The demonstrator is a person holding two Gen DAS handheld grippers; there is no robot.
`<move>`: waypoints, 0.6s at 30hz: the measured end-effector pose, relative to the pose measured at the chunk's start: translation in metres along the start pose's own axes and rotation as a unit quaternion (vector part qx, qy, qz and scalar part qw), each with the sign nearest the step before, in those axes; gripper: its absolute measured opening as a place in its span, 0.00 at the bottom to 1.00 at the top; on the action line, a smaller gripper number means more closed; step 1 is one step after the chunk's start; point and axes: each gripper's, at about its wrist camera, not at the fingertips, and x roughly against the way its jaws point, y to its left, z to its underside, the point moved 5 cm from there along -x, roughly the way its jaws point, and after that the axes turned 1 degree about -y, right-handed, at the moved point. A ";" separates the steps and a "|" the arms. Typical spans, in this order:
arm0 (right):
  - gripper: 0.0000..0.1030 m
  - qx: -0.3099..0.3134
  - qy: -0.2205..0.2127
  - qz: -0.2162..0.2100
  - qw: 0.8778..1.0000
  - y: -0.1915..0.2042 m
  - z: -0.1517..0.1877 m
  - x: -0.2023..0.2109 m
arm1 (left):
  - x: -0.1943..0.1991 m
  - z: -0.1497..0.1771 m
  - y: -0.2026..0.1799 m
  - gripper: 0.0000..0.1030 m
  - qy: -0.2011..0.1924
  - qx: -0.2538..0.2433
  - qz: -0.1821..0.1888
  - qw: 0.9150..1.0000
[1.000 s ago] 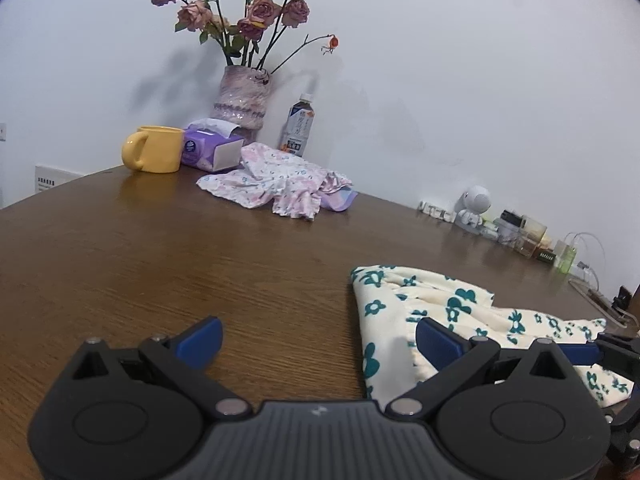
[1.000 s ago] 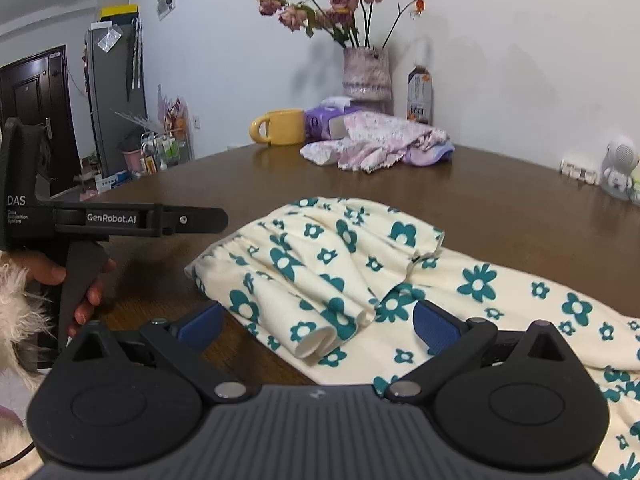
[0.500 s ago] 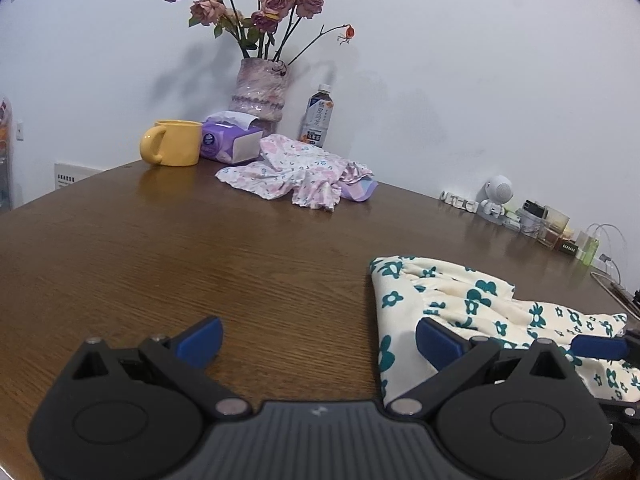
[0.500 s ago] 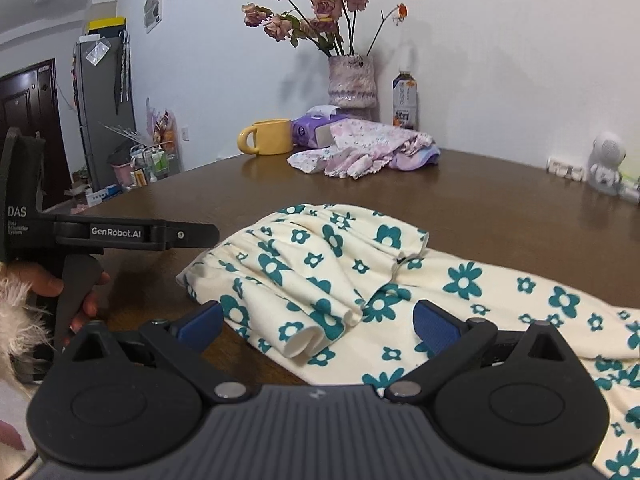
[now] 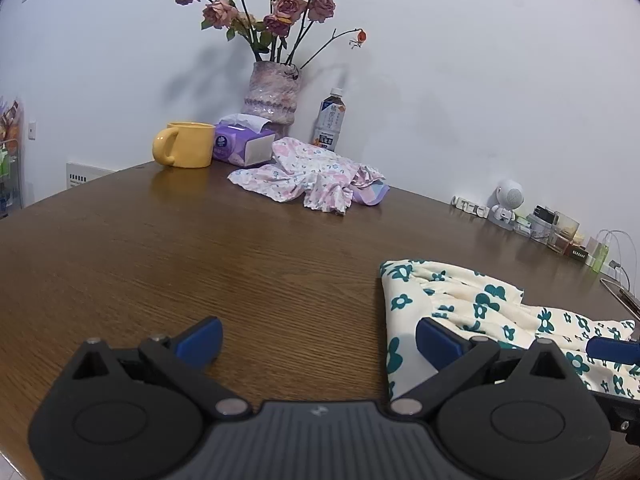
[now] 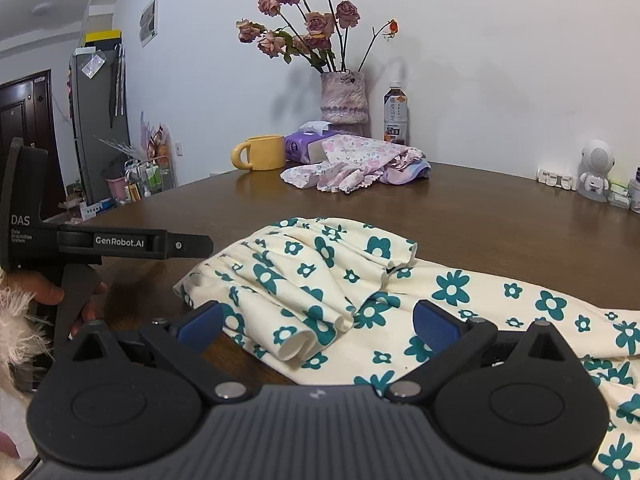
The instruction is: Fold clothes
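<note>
A cream garment with teal flowers (image 6: 320,264) lies partly folded on the brown table (image 6: 500,216). My right gripper (image 6: 318,326) hangs open just over its near folded edge, holding nothing. In the left wrist view the same garment (image 5: 460,300) lies to the right. My left gripper (image 5: 318,342) is open above bare wood, its right finger by the cloth's left edge. From the right wrist view, the left gripper (image 6: 202,242) sits left of the garment in a person's hand (image 6: 48,288). A crumpled pink floral garment (image 5: 312,176) lies at the back.
By the back wall stand a yellow mug (image 5: 186,144), a purple tissue box (image 5: 242,146), a vase of roses (image 5: 274,94) and a bottle (image 5: 330,120). A small white figure (image 5: 508,200) and jars (image 5: 560,228) line the right rear edge.
The left gripper has shifted slightly left, so the flowered garment sits further right in its view. The right gripper has barely moved, and the garment lies as before.
</note>
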 end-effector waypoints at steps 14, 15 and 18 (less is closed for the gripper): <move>1.00 -0.003 -0.012 0.004 1.000 0.000 0.000 0.003 | 0.001 0.000 0.002 1.00 -0.004 0.007 -0.004 1.000; 1.00 -0.005 -0.013 0.004 1.000 -0.001 0.000 0.004 | 0.001 0.000 0.002 1.00 -0.003 0.008 -0.002 1.000; 1.00 -0.008 -0.017 0.001 1.000 -0.002 0.001 0.005 | 0.001 0.000 0.002 1.00 -0.001 0.006 -0.001 1.000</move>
